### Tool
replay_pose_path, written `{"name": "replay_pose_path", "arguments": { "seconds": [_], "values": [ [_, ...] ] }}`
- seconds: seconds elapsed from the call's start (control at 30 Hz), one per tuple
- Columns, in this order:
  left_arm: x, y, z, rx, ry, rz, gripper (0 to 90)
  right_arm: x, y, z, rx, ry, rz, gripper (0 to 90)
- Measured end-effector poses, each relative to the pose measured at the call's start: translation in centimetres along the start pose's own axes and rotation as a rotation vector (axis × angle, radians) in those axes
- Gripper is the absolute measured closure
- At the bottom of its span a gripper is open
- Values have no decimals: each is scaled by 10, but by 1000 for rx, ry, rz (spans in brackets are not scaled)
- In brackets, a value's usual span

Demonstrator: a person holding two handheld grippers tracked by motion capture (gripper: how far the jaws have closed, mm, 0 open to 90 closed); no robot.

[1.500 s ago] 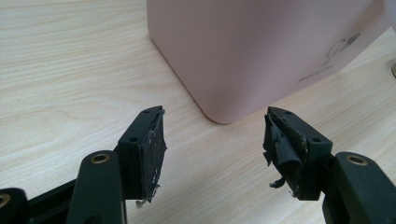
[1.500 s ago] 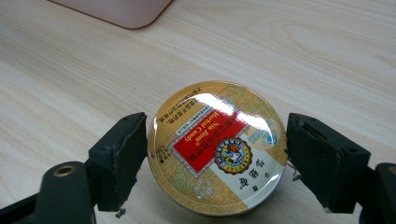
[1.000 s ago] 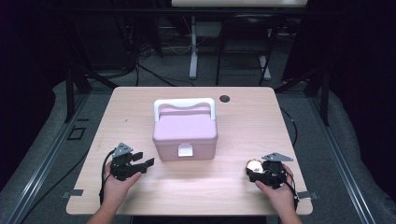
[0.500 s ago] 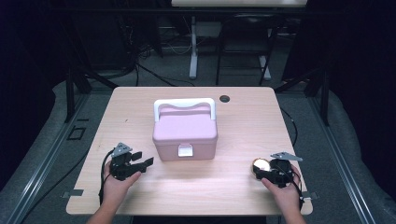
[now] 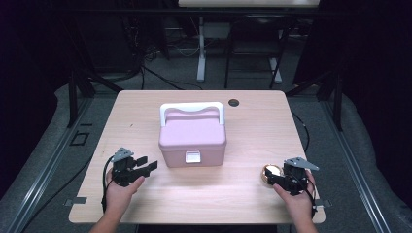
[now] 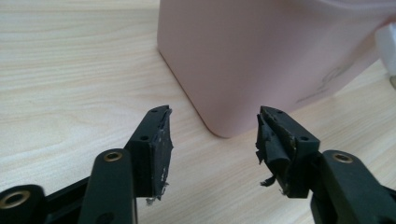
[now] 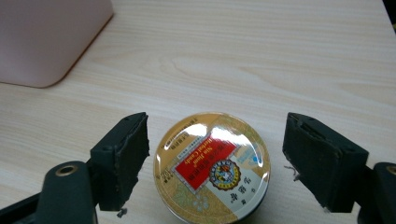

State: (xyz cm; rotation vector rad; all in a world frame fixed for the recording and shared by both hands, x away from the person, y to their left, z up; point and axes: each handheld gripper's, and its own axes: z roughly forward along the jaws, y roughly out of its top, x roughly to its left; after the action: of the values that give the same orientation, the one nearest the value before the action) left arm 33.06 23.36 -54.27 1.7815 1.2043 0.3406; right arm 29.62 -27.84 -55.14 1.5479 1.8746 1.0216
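A pink box (image 5: 193, 138) with a white handle (image 5: 192, 108) and a white latch (image 5: 193, 157) stands shut at the table's middle. My left gripper (image 5: 147, 164) is open just left of the box's front corner (image 6: 243, 70); its jaws (image 6: 214, 116) have just been closing a little, with nothing between them. A round gold tin (image 5: 271, 172) with a red label (image 7: 212, 165) sits on the table at the front right. My right gripper (image 7: 217, 121) stands open around the tin, its pads beside the tin's sides without pressing on it.
The light wooden table (image 5: 252, 131) has a small black grommet (image 5: 234, 102) behind the box. Dark floor, cables and stand legs surround the table. Bare wood lies between the box and the tin.
My right gripper and the tin have shifted slightly to the right. The left gripper's jaws have narrowed a little; the left hand has stayed put.
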Motion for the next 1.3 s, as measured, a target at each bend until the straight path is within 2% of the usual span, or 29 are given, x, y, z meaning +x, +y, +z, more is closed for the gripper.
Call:
{"name": "replay_pose_path", "arguments": {
  "seconds": [0.13, 0.23, 0.27, 0.3, 0.37, 0.47, 0.57, 0.67, 0.7, 0.73, 0.8, 0.9, 1.03, 1.1, 1.3],
  "values": [
    [0, 5, 0, 4, 7, 1, 477, 8, 7, -5, -33, 23, -17, 272],
    [-2, 11, 0, -17, 22, 8, 518, 18, 13, -6, -46, 30, -59, 306],
    [-2, 13, 0, -16, 16, 6, 529, 21, 15, -6, -46, 39, -69, 317],
    [-3, 16, 1, -35, 7, 2, 550, 25, 19, -5, -49, 48, -74, 332],
    [-4, 19, 1, -40, 4, 5, 565, 30, 26, -2, -47, 87, -66, 383],
    [-5, 26, 4, -11, 14, 20, 563, 38, 33, 2, -64, 113, -75, 412],
    [-3, 31, 7, -28, 13, 26, 559, 46, 39, 10, -51, 141, -89, 433],
    [-4, 36, 9, -41, 19, 11, 539, 53, 44, 17, -44, 165, -109, 452],
    [-5, 36, 10, -42, 42, 16, 533, 55, 46, 20, -44, 171, -108, 461],
    [-5, 37, 10, -46, 45, 15, 528, 57, 48, 23, -37, 178, -104, 461],
    [-5, 36, 11, -76, 27, 0, 590, 60, 50, 28, -36, 180, -87, 505],
    [-5, 37, 14, -67, 46, 19, 609, 65, 54, 36, -45, 203, -77, 569],
    [-6, 35, 19, -57, 46, 26, 642, 69, 57, 47, -39, 232, -57, 577],
    [-6, 33, 20, -58, 34, 28, 669, 72, 58, 53, -32, 233, -61, 577],
    [-8, 32, 25, -38, 44, 40, 720, 78, 58, 64, -29, 237, -60, 613]
  ]
}}
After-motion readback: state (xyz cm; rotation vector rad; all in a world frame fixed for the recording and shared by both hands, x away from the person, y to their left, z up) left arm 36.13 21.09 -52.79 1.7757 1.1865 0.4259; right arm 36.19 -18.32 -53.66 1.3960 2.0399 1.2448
